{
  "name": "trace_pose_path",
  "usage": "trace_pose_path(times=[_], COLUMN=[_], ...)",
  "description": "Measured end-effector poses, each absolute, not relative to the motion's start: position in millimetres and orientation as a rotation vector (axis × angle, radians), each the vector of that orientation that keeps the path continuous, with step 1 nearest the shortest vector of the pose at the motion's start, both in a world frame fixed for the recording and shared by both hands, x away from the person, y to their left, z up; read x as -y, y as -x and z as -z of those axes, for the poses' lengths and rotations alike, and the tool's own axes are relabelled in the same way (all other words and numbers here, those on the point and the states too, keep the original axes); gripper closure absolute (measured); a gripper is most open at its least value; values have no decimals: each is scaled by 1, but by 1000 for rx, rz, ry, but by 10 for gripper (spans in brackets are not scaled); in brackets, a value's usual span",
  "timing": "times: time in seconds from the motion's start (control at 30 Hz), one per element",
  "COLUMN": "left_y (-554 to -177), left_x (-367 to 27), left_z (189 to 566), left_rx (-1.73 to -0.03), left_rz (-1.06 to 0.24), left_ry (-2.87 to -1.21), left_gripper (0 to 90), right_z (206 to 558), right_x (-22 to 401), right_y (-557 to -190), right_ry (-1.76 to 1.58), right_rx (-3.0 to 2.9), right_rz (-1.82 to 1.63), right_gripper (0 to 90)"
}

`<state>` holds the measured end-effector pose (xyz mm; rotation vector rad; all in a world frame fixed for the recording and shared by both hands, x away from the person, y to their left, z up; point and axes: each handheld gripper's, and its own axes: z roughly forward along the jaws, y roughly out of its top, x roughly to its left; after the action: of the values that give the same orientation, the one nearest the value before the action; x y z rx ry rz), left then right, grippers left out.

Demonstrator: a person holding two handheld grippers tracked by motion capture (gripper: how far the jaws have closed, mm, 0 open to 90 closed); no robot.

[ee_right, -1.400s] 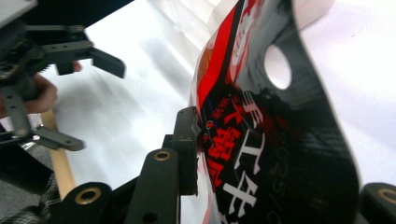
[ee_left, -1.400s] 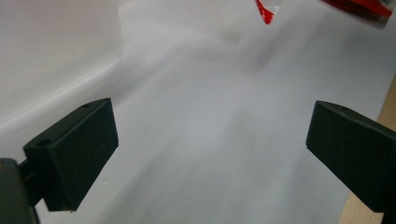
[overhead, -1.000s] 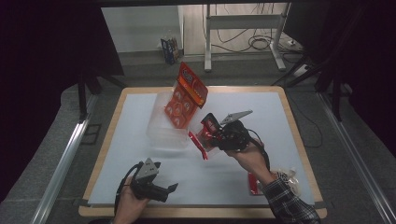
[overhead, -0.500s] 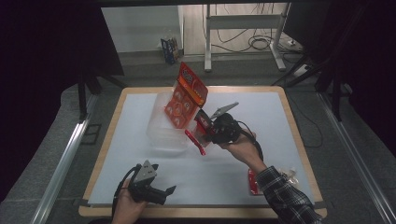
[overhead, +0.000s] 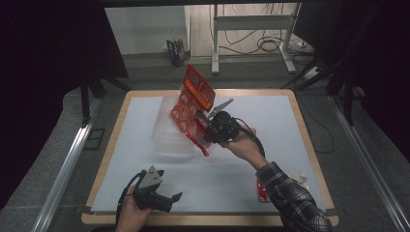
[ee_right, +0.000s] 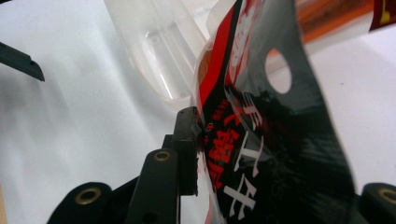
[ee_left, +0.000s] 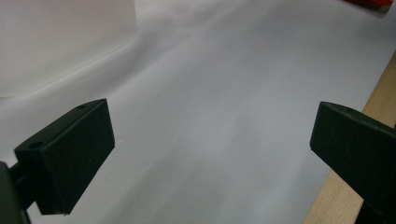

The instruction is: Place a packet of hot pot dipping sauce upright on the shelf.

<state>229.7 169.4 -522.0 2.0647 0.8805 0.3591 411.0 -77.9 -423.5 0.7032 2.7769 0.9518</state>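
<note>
Carrying the red snack packet (overhead: 193, 104) over the clear plastic tub (overhead: 167, 130), I should keep it upright and lower it past the rim before letting go. From the high view, my right hand-held gripper (overhead: 205, 126) clamps the packet's lower edge, tub just left; my left hand-held gripper (overhead: 169, 199) rests spread near the worktop's (overhead: 270, 159) front. Left gripper view: jaws wide, nothing between. Right gripper view: packet (ee_right: 261, 140) pinched, tub (ee_right: 163, 46) beyond.

i count two grippers in my hands, the left gripper (overhead: 167, 199) and the right gripper (overhead: 205, 126). there are three red snack packets (overhead: 191, 101), one clear plastic tub (overhead: 167, 133) and one table (overhead: 145, 96).
</note>
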Motion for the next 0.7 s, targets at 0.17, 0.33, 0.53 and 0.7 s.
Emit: trace_pose_path(times=[0.17,0.33,0.53,0.7], left_y=[-230,-230,-230,-230], left_x=[-169,-169,-168,-168], left_z=[522,523,523,523], left_rx=[-879,-877,-874,-872], left_rz=[-357,-355,-352,-349], left_ry=[-2067,-2070,-2076,-2077], left_gripper=[0,0,0,0], right_z=[421,420,420,419], right_x=[70,64,57,50], right_y=[-414,-417,-420,-422], right_ry=[-662,-645,-634,-608], right_rx=[-2782,-2778,-2771,-2769], right_rz=[-925,-921,-927,-909], right_gripper=[701,701,702,703])
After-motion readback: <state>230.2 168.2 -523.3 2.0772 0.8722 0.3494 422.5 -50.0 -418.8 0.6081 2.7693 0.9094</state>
